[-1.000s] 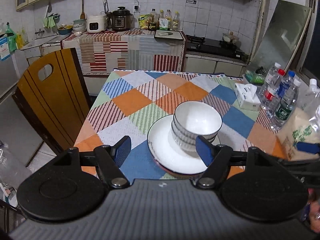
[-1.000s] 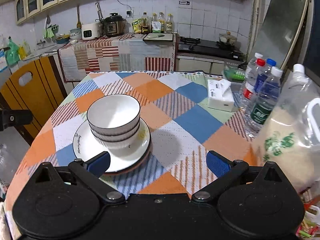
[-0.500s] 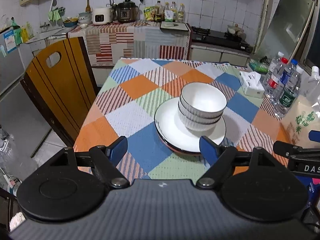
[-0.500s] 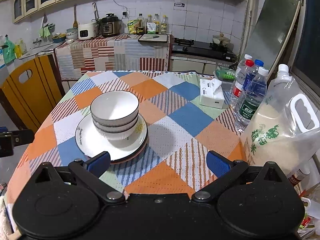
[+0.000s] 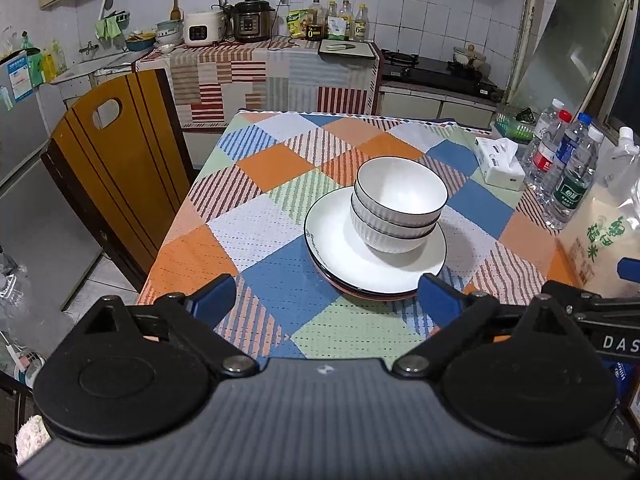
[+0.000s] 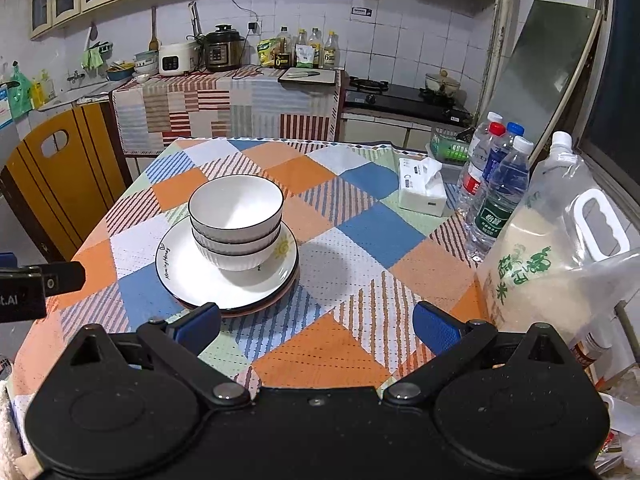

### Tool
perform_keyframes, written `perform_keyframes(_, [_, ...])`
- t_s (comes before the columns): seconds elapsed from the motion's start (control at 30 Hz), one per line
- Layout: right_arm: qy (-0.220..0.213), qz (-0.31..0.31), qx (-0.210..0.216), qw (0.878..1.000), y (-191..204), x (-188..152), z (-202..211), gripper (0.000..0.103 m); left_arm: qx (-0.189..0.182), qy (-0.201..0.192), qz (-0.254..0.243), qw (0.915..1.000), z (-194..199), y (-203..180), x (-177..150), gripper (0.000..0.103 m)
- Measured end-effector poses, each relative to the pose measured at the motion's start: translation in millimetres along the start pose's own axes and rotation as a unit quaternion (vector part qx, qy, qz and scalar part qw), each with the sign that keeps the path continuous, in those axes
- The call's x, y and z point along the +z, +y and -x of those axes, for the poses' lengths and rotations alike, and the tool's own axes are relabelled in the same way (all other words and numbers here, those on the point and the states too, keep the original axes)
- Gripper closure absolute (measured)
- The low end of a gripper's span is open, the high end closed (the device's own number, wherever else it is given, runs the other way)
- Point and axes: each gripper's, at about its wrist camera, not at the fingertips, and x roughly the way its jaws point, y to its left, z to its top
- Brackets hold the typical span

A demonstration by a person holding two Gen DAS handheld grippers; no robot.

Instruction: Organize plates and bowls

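- Stack of bowls [image 5: 400,208], three nested, white with dark rims, sitting on stack of plates [image 5: 340,256] near middle of table [image 5: 272,168] with checked cloth; same stack in right view at bowls [image 6: 236,220], plates [image 6: 188,276].
- Left gripper [image 5: 326,298]: jaws opening, spread wide, nothing between blue pads, pads short of plate rim, hovering over near table edge.
- Right gripper [image 6: 318,326]: jaws spread wide, empty, over bare cloth to right of plates.
- Right view only: plate writing "Morning Honey" along left rim, sun drawing [image 6: 282,250] on right side of top plate; reddish rim of lower plate under it.
- Left view only: fridge side [image 5: 20,120] with blue sticker at far left, floor beside wooden chair [image 5: 116,168]; script on plate rim too small to read.
- Each view catches the other gripper at frame edge: "DAS" lettering [image 5: 620,342] in left view, "t.AI" [image 6: 10,301] in right view.
- Rice bag [image 6: 540,272] with handle and green Chinese characters, much fuller in right view; cropped at edge in left view.
- Water bottles [image 6: 496,188], one with green label, one with red; text unreadable.
- Tissue box [image 6: 422,194] behind, just left of bottles; print unreadable.
- Counter at back: rice cooker [image 6: 174,58], pressure cooker [image 6: 220,48], oil bottles, labels showing "0" and "6".
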Motion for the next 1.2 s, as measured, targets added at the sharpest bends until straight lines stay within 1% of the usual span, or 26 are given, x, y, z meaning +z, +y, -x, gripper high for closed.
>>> perform_keyframes(0.3, [-0.001,0.000,0.000,1.000,1.2,-0.2,1.5,0.000,0.009,0.000,-0.009,0.9999,3.2,-2.4,-2.5,0.003])
perform_keyframes(0.67, [0.004,-0.001,0.000,1.000,1.8,-2.8,0.1,0.000,0.033,0.006,-0.016,0.9993,3.8,-6.6,-3.0,0.003])
perform_keyframes(1.03, [0.003,-0.002,-0.001,1.000,1.6,-3.8,1.7,0.000,0.025,0.002,-0.018,0.9995,6.2,-7.6,-3.6,0.003])
perform_keyframes(1.2, [0.005,0.003,-0.001,1.000,2.9,-3.7,1.3,0.000,0.026,0.002,-0.029,0.9992,6.4,-11.7,-4.4,0.003])
